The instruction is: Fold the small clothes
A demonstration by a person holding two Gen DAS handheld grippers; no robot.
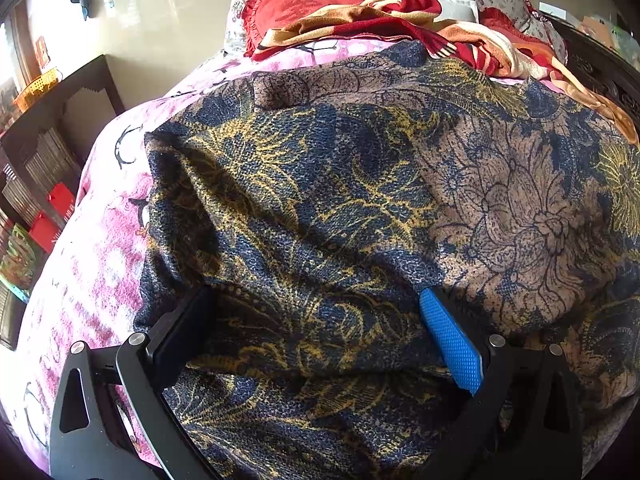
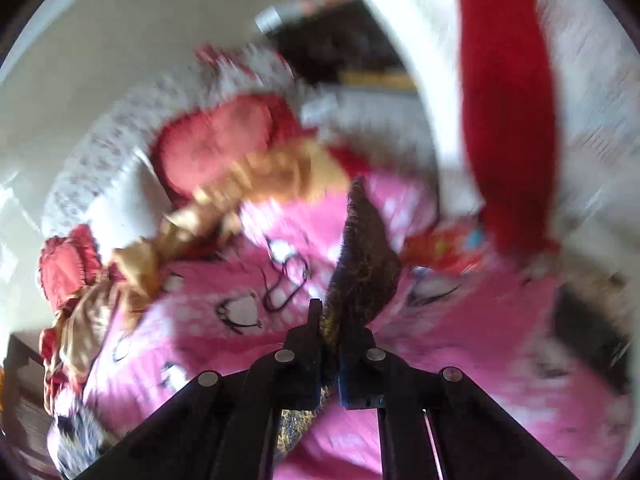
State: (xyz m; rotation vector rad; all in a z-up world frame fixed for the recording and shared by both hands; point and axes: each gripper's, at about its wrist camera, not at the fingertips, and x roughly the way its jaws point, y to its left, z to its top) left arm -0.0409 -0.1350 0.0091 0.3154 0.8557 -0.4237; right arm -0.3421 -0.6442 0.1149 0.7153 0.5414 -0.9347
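The right gripper point(image 2: 329, 334) has its fingers point(image 2: 315, 320) pinched together on a corner of the patterned cloth point(image 2: 362, 268), a dark blue and gold flap that rises from between them and stands up ahead of the camera. That view is smeared, so how much fabric sits in the pinch cannot be told. Beyond the flap lies the pink bedsheet point(image 2: 224, 280), and further off a red pillow point(image 2: 218, 144).

The left gripper point(image 1: 320, 336) has its fingers point(image 1: 450, 340) spread wide, one black pad and one blue, with the same patterned cloth point(image 1: 320, 184) lying between and beneath them; whether the pads press into it cannot be told, but they are not clamped on anything. From here the cloth spreads forward and to the right across the bed, its left edge running away from the black finger along the pink bedsheet point(image 1: 104, 264). A red and orange blanket point(image 1: 384, 20) is heaped at the far end.

The fold likely turns on this: the right hand holds the raised corner, the left hovers over the flat body, so the lifted edge should travel over toward the left fingers.
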